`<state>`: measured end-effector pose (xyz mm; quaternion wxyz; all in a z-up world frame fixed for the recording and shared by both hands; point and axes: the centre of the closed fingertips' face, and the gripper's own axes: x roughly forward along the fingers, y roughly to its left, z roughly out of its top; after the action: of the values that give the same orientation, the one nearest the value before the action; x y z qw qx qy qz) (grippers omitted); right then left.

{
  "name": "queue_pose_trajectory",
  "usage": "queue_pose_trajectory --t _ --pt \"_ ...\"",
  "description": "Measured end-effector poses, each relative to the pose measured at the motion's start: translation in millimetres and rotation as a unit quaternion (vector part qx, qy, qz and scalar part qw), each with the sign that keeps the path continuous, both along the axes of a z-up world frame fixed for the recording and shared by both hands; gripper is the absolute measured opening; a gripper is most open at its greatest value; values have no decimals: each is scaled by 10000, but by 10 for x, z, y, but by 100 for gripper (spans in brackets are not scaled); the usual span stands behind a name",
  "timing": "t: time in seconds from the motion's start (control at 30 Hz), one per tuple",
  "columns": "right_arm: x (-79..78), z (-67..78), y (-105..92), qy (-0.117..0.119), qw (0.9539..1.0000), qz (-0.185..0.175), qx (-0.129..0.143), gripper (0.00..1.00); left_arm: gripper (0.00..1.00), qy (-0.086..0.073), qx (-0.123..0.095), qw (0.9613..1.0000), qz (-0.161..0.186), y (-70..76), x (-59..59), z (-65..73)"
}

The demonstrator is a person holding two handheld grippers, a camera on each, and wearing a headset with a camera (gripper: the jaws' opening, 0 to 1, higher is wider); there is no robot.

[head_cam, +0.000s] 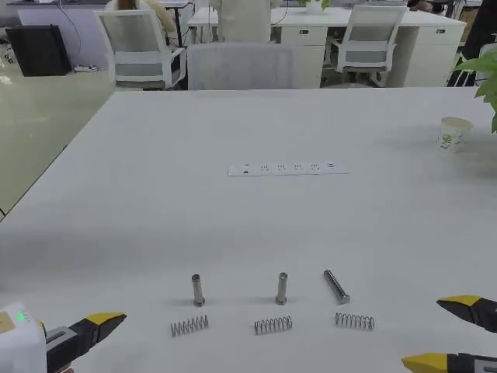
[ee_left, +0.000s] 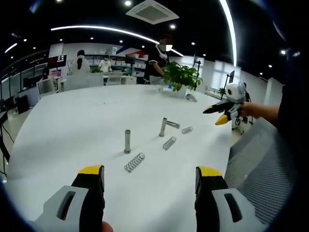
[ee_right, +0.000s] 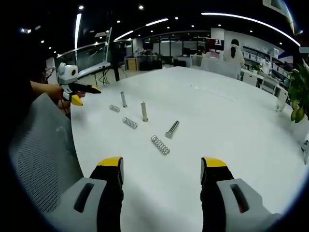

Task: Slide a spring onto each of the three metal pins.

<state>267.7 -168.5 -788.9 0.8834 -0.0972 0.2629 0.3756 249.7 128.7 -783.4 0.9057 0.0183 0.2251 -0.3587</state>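
Three metal pins sit near the table's front edge: the left pin [head_cam: 198,290] and middle pin [head_cam: 282,287] stand upright, the right pin [head_cam: 336,287] lies tilted on its side. A spring lies in front of each: left spring [head_cam: 189,325], middle spring [head_cam: 273,325], right spring [head_cam: 355,320]. My left gripper [head_cam: 93,330] hovers open at the lower left, well short of the left spring [ee_left: 134,162]. My right gripper [head_cam: 446,334] is open at the lower right, apart from the right spring [ee_right: 160,144] and the lying pin [ee_right: 172,129].
A power strip [head_cam: 287,169] lies flat in the middle of the white table [head_cam: 155,202]. A paper cup [head_cam: 454,134] and plant leaves [head_cam: 483,78] are at the far right. Office chairs [head_cam: 144,47] and desks stand beyond the table's far edge.
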Motion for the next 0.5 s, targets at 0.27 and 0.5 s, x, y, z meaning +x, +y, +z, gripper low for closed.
queue_pose_trajectory --t 0.27,0.5 --pt "-6 -43 -40 36 10000 -34 11 64 73 6 21 10000 4 5 -16 -4" --pt "-4 -44 -34 40 10000 -40 28 64 73 8 45 10000 30 38 -19 -15"
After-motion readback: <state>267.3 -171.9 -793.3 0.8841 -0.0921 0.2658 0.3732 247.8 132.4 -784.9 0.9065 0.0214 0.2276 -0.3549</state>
